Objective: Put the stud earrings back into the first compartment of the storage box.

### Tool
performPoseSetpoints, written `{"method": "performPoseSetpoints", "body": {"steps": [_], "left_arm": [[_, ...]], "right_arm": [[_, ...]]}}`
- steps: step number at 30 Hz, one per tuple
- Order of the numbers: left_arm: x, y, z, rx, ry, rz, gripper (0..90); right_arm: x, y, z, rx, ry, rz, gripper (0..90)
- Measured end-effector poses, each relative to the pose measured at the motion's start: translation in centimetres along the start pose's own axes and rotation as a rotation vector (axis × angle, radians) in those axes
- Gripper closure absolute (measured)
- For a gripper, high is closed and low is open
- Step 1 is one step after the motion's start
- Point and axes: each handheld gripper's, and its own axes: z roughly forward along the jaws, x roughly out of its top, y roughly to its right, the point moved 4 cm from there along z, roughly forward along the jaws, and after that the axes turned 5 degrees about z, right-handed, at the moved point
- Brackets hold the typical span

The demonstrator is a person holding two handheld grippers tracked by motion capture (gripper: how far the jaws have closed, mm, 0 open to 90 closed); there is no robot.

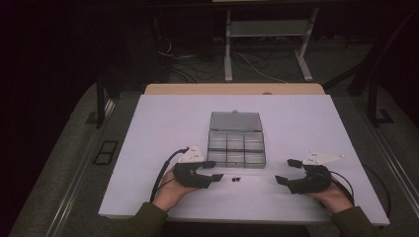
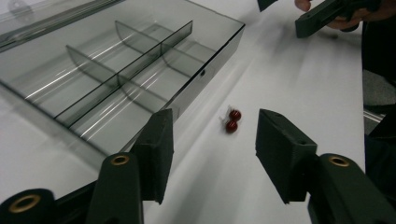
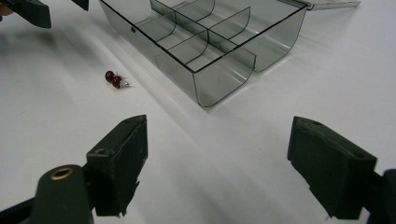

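While the left gripper (image 2: 212,140) stands part-open and empty near the table's (image 1: 163,123) left, two red beads (image 2: 232,121), probably light and apt to roll, lie just beyond; pinch across them. Right gripper (image 3: 217,156): jaws wide apart, empty. Compartment box (image 1: 236,143) farther off.

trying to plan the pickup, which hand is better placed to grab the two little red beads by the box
Left, probably. The left gripper sits right beside the red beads, which lie just ahead of its open jaws. The right gripper is farther off across the table, beads off to one side of its jaws.
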Motion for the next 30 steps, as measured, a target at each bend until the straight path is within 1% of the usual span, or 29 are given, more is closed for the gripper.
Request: {"method": "performPoseSetpoints", "body": {"steps": [2,4,6,13,17,23,26,28,30], "left_arm": [[0.2,0.2,0.5,-0.001,-0.012,0.010,48.2],[0.4,0.3,0.9,-0.010,-0.012,0.009,49.8],[0.6,0.5,1.3,-0.015,-0.020,0.022,51.4],[1.0,0.7,2.8,-0.035,-0.044,0.037,60.0],[0.9,1.0,4.1,-0.032,-0.079,0.052,63.6],[0.8,1.3,5.5,-0.030,-0.116,0.056,67.9],[0.6,1.3,5.9,-0.031,-0.138,0.060,68.7],[0.4,1.4,6.1,-0.024,-0.142,0.051,68.7],[0.3,1.4,6.2,-0.029,-0.150,0.055,69.3]], "right_arm": [[0.0,-0.1,0.1,0.002,-0.001,-0.004,19.6],[0.0,-0.1,0.1,0.001,-0.001,-0.008,19.6],[0.0,-0.1,0.1,0.001,0.000,-0.008,19.6],[-0.1,-0.1,0.1,0.002,-0.004,-0.010,19.6],[-0.1,-0.1,0.1,0.002,-0.003,-0.009,19.6],[-0.1,-0.1,0.1,0.002,-0.005,-0.012,19.6],[-0.1,-0.1,0.1,0.002,-0.004,-0.012,19.6],[-0.1,-0.1,0.1,0.002,-0.004,-0.011,19.6],[-0.1,0.0,0.1,0.002,-0.004,-0.011,19.6]]}}
